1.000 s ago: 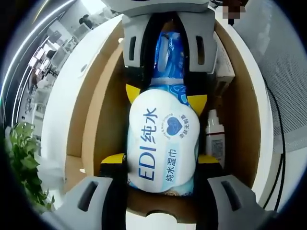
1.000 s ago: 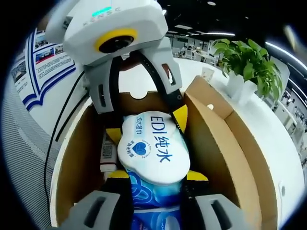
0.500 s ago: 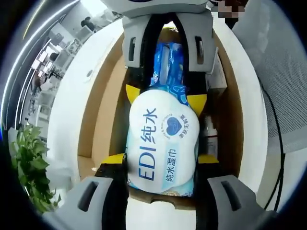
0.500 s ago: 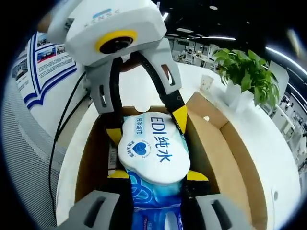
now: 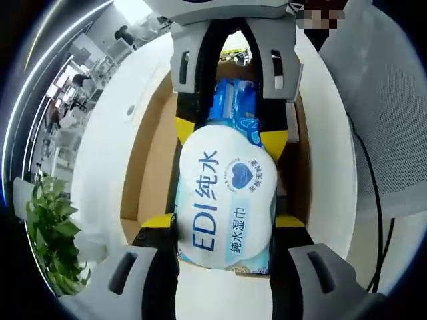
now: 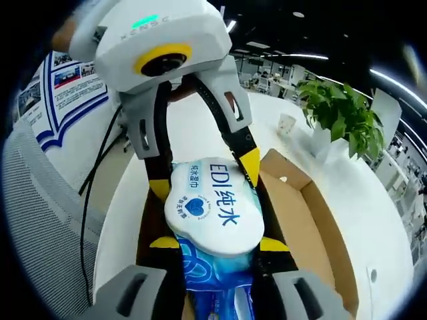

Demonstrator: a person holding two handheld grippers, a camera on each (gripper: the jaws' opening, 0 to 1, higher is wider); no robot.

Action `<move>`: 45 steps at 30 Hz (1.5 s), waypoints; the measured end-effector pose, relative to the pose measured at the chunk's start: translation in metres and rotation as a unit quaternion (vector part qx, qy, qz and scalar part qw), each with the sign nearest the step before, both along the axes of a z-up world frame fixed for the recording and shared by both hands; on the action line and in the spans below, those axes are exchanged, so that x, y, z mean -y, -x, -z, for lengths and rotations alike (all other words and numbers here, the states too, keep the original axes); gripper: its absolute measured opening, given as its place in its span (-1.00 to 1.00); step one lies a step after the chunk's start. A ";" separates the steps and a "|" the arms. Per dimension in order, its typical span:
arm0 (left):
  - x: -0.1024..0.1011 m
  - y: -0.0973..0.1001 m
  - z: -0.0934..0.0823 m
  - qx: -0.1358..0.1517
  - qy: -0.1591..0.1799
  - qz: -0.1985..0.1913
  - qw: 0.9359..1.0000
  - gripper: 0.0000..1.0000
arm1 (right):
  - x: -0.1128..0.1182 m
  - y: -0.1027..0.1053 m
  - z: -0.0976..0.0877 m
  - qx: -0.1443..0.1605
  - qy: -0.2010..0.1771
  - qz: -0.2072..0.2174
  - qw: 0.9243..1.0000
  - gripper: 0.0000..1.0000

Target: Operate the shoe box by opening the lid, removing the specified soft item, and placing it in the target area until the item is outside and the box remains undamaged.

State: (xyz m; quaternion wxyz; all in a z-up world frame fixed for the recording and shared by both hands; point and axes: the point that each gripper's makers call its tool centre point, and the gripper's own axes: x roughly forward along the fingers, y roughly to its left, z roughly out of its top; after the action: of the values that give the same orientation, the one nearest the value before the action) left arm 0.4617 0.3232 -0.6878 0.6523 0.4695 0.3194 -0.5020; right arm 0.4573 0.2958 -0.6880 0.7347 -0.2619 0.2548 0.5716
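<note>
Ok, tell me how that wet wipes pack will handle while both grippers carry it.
The wet wipes pack bulges between the left gripper and right gripper, so it is probably soft and squashy. Its glossy film looks slippery. Held at both ends, it likely sags little.

A leafy potted plant [image 6: 341,115] and a small white cup [image 6: 286,124] stand on the white table [image 6: 390,220].

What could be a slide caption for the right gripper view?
Both grippers hold a blue-and-white wet-wipe pack above the open brown cardboard shoe box.
</note>
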 end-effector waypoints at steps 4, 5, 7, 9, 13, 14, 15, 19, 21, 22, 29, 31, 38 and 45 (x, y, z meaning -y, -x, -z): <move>0.005 0.002 -0.009 0.002 0.002 0.001 1.000 0.02 | 0.005 0.002 -0.010 0.002 -0.001 0.002 1.000 -0.37; 0.008 0.004 -0.012 0.001 0.002 0.002 1.000 0.02 | 0.006 0.002 -0.011 0.001 -0.001 0.002 1.000 -0.37; 0.011 0.006 -0.016 -0.001 0.005 0.002 1.000 0.02 | 0.009 0.004 -0.015 -0.001 -0.001 0.001 1.000 -0.37; 0.014 0.008 -0.020 -0.001 0.005 0.002 1.000 0.02 | 0.013 0.006 -0.020 0.001 -0.002 0.000 1.000 -0.37; 0.020 0.010 -0.030 -0.002 0.007 0.001 1.000 0.02 | 0.018 0.008 -0.028 0.001 -0.006 0.000 1.000 -0.37; 0.022 0.011 -0.032 -0.002 0.009 0.001 1.000 0.02 | 0.021 0.008 -0.031 0.001 -0.008 -0.001 1.000 -0.37; 0.024 0.011 -0.035 -0.002 0.011 0.001 1.000 0.02 | 0.022 0.008 -0.034 0.001 -0.009 -0.001 1.000 -0.37; 0.034 0.013 -0.045 -0.005 0.016 0.002 1.000 0.02 | 0.032 0.010 -0.043 -0.001 -0.012 0.000 1.000 -0.37; 0.039 0.013 -0.049 -0.006 0.017 0.004 1.000 0.02 | 0.036 0.011 -0.046 -0.002 -0.013 0.001 1.000 -0.37; 0.041 0.013 -0.050 -0.006 0.017 0.005 1.000 0.02 | 0.039 0.012 -0.049 -0.003 -0.014 0.003 1.000 -0.37; 0.060 0.015 -0.065 -0.005 0.017 0.012 1.000 0.02 | 0.059 0.015 -0.064 0.001 -0.020 0.009 1.000 -0.37; 0.065 0.015 -0.069 -0.004 0.017 0.013 1.000 0.02 | 0.065 0.015 -0.069 0.002 -0.021 0.011 1.000 -0.37; 0.086 0.017 -0.080 -0.001 0.017 0.020 1.000 0.02 | 0.085 0.018 -0.079 0.006 -0.024 0.017 1.000 -0.37; 0.107 0.021 -0.084 0.001 0.017 0.023 1.000 0.02 | 0.106 0.021 -0.084 0.009 -0.024 0.021 0.999 -0.36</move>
State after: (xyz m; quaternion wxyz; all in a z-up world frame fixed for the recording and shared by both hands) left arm 0.4411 0.2166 -0.6043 0.6489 0.4661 0.2990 -0.5218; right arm 0.4364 0.1902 -0.6043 0.7548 -0.2443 0.2396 0.5596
